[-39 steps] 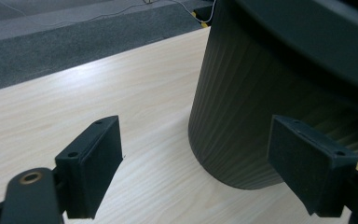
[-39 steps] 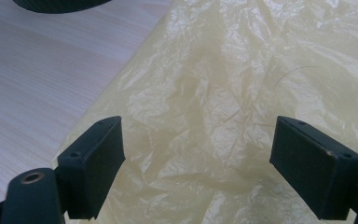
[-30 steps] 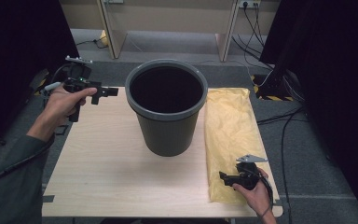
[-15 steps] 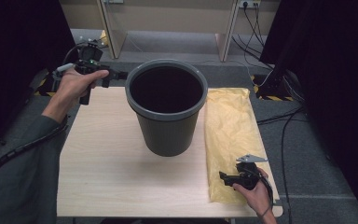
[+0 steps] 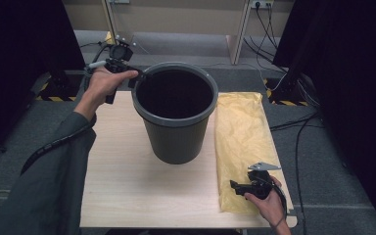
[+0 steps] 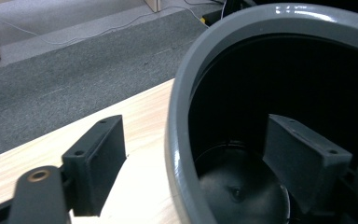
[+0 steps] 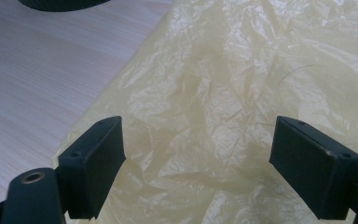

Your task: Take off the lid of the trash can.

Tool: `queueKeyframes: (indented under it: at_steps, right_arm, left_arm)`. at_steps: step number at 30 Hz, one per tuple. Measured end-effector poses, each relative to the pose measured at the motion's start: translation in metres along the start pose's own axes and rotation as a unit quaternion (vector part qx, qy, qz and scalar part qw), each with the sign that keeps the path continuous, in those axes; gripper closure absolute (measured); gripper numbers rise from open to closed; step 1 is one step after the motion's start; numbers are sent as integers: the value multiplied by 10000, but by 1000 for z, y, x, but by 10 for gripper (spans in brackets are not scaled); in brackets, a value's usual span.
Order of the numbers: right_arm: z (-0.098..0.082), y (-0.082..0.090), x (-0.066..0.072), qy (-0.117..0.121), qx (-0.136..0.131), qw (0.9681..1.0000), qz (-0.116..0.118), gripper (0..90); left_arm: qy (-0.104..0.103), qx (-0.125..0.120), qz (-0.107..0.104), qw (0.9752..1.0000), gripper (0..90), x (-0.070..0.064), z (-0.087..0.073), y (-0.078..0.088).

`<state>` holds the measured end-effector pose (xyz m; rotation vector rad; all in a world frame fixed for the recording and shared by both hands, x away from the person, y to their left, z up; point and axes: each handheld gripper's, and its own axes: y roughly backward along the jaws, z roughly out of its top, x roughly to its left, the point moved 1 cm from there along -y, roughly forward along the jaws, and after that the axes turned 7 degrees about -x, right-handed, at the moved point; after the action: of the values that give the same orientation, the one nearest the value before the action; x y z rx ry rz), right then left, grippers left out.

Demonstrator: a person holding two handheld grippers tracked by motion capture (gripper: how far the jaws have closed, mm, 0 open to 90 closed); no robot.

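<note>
I hold the left gripper (image 5: 139,78) at the far left rim of the dark grey round plastic bin (image 5: 176,127), which stands upright on the pale wooden counter (image 5: 122,186) at its middle. In the left gripper view the jaws straddle the bin wall: one black pad (image 6: 95,163) sits outside over the counter, the other pad (image 6: 303,161) sits inside the bin, and the rim passes between them. The jaws have just been closing slightly, yet neither pad presses on the wall, so this gripper remains open. The bin interior is dark; I can make out its round floor. The right gripper (image 5: 235,185) rests near the right corner of the counter, on the crumpled pale yellow plastic bag (image 5: 242,132) that lies flat just right of the bin. Its jaws stand wide apart above the film (image 7: 214,116), holding nothing.
</note>
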<state>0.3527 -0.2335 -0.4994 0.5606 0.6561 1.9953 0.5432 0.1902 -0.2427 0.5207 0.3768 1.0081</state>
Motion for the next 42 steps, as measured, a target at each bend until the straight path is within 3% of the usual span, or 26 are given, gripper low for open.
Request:
queueKeyframes:
  at_steps: [5, 11, 14, 15, 16, 22, 29, 33, 37, 42]
  right_arm:
    - [0, 0, 0, 2, -20, 10000, 11, 178]
    - [0, 0, 0, -4, -4, 10000, 48, 179]
    - [-1, -1, 1, 5, 0, 10000, 71, 179]
    - [-1, -1, 1, 5, 0, 10000, 71, 179]
    - [-1, -1, 1, 32, -13, 10000, 86, 179]
    - [0, -1, 1, 21, -18, 10000, 86, 179]
    - [0, -1, 0, 40, -22, 9999, 93, 179]
    - [-1, -1, 0, 34, -7, 10000, 69, 179]
    - [-1, -1, 0, 18, -5, 10000, 61, 179]
    - [-1, -1, 0, 7, 15, 10000, 58, 179]
  left_arm:
    - [7, 181, 116, 9998, 322, -1, -2, -9]
    - [16, 353, 395, 9986, 517, -1, -6, -18]
    - [27, 316, 506, 9982, 632, -1, -5, -18]
    - [61, 295, 543, 9981, 632, -1, -5, -18]
    - [96, 299, 601, 9977, 712, -1, -4, -18]
    - [41, 338, 792, 9963, 750, -6, 0, -19]
    - [233, 131, 614, 9978, 776, -4, 7, -9]
    - [519, -24, 397, 9979, 780, -2, 10, -3]
    - [733, -118, 194, 9971, 782, 2, 9, 1]
    - [1059, -327, -139, 9937, 782, 5, 10, 6]
